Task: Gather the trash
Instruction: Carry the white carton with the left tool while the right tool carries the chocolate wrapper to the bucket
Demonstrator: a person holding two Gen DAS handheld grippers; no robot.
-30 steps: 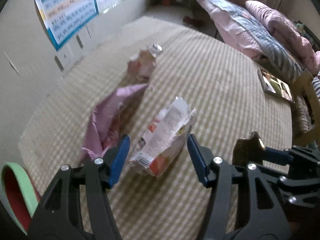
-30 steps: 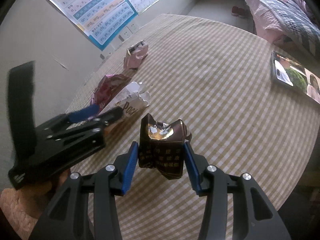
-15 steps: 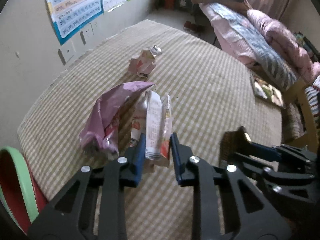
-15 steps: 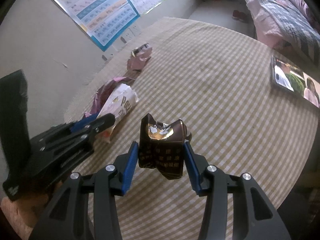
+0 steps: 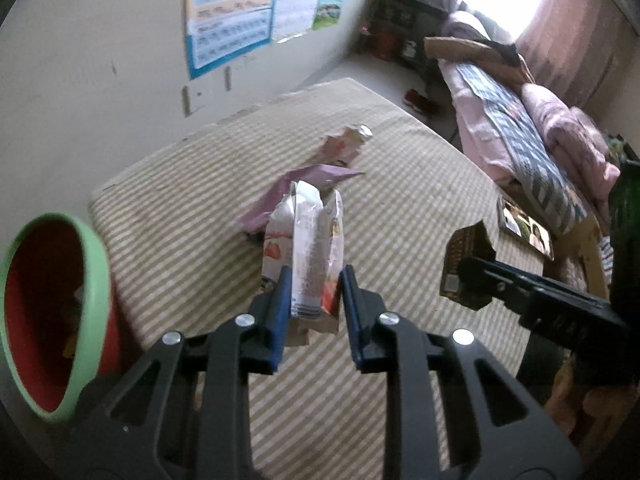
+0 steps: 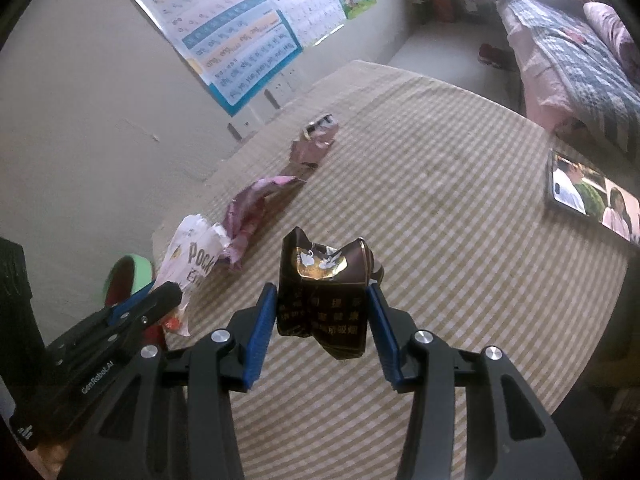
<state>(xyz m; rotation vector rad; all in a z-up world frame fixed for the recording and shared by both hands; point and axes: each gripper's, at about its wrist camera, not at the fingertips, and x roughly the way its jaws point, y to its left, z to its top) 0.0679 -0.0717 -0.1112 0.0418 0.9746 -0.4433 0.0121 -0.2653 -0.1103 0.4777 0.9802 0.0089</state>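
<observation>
My left gripper (image 5: 313, 292) is shut on a white snack box (image 5: 306, 240) with strawberry print, lifted off the checked table (image 5: 400, 184); from the right wrist view the same box (image 6: 194, 256) hangs in that gripper (image 6: 168, 294). My right gripper (image 6: 322, 312) is shut on a crumpled dark brown wrapper (image 6: 324, 288), which shows at the right in the left wrist view (image 5: 466, 260). A purple wrapper (image 5: 288, 196) (image 6: 252, 208) lies on the table behind the box. Farther back lies a small pink packet (image 5: 344, 146) (image 6: 314, 142).
A red bin with a green rim (image 5: 48, 312) (image 6: 128, 276) stands off the table's left edge. A phone (image 6: 588, 196) (image 5: 524, 228) lies at the table's right side. A bed with pink bedding (image 5: 532, 136) is beyond; posters (image 6: 228, 36) hang on the wall.
The left gripper closed on the white snack box, squeezed it flat and lifted it off the table, swinging toward the bin side. The right gripper rose slightly, still holding the brown wrapper.
</observation>
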